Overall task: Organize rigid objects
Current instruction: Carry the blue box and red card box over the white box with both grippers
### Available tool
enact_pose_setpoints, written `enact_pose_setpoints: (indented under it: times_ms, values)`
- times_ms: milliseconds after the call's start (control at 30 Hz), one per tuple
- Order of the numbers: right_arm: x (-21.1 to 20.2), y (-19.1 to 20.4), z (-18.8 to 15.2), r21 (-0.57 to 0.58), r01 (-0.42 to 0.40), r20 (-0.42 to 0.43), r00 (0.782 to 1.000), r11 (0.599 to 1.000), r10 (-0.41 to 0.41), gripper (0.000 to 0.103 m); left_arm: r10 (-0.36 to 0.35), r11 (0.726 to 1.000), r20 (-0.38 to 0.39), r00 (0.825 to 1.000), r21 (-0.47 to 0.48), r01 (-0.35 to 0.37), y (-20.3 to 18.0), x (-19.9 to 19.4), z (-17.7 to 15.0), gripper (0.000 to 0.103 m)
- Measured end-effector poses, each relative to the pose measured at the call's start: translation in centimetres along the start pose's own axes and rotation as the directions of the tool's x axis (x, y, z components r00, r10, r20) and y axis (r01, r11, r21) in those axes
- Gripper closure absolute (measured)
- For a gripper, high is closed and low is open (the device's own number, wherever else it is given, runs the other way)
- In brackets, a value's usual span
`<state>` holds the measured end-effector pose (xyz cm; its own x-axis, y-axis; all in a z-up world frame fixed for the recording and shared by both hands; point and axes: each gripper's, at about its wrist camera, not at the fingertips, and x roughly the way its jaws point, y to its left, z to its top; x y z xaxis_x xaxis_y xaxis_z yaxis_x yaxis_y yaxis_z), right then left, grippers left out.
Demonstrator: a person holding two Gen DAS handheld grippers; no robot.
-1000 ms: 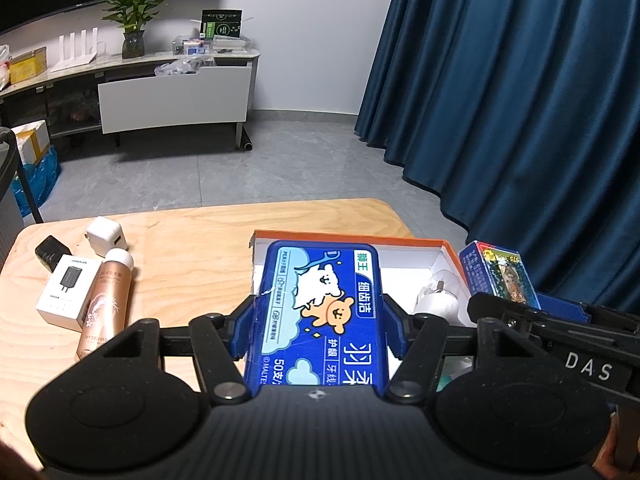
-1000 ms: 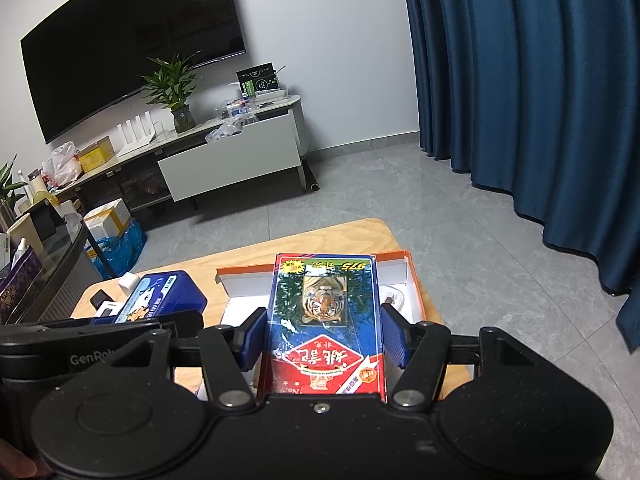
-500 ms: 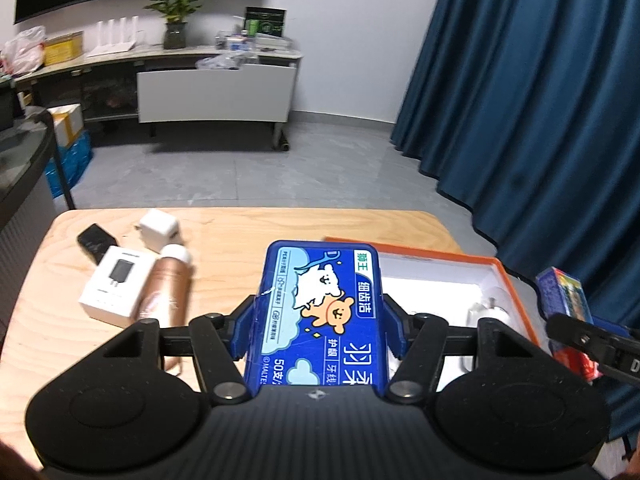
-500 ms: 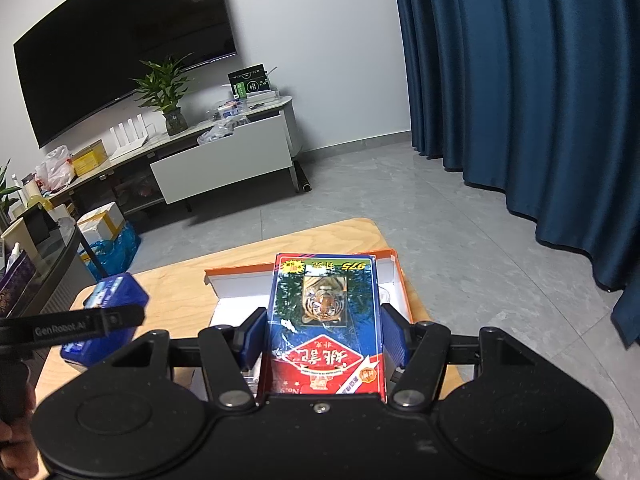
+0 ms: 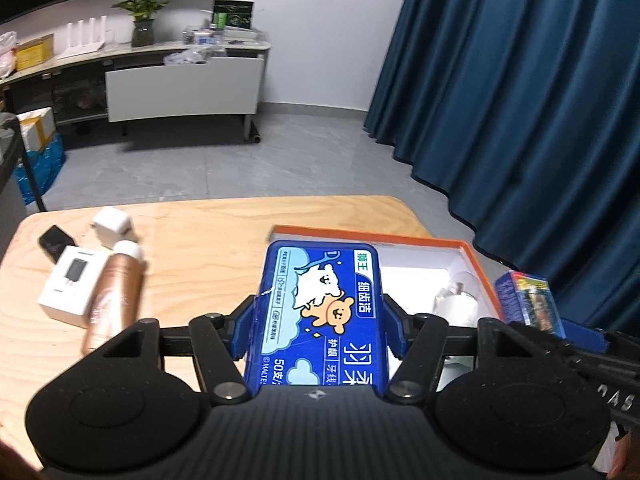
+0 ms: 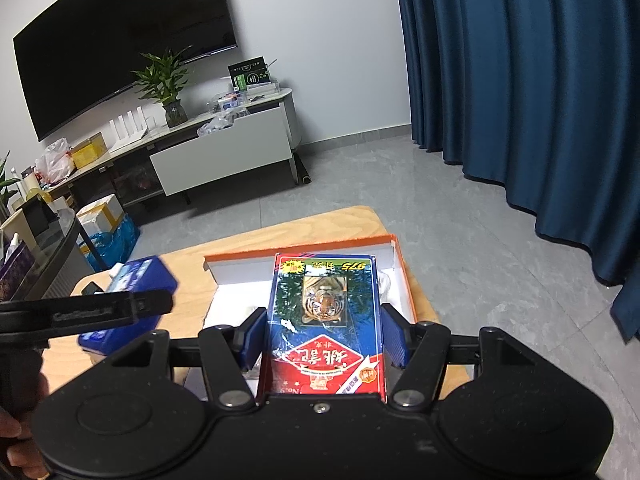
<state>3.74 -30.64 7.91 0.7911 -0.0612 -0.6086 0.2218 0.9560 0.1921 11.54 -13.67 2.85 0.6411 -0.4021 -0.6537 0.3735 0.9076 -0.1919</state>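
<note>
- Left gripper [image 5: 320, 316]: clamped from both sides on flat blue plastic floss-pick case with cartoon bear [image 5: 320, 312], pads pressing on its long edges, case lying flat between them and reaching forward past the fingertips.
- Right gripper [image 6: 324, 336]: clamped in same way on blue and red cardboard playing-card box with tiger picture [image 6: 326, 316], held flat over the open tray.
- For good placing: bring each piece low over open white cardboard tray with orange rim [image 5: 476, 258] before loosening the grip; keep it level; release one side first, not both together, to avoid collision of the two tools.
- Floss-pick case position: front end above left part of tray, near its left wall.
- Card box position: over middle of tray [image 6: 396, 256].
- Left on light wooden table [image 5: 200, 236]: rose-gold spray bottle [image 5: 114, 296], white charger box [image 5: 72, 286], white cube adapter [image 5: 112, 226].
</note>
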Motion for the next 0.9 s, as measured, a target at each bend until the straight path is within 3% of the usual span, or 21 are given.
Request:
enact_pose_setpoints:
  times_ms: [900]
  values:
    - [1.5,-0.2,-0.5,-0.001,-0.013,-0.066,0.998,1.000,0.013,0.031,-0.015,0.998,-0.045,0.999,0.052,0.018,-2.1,3.3,0.1,0.040]
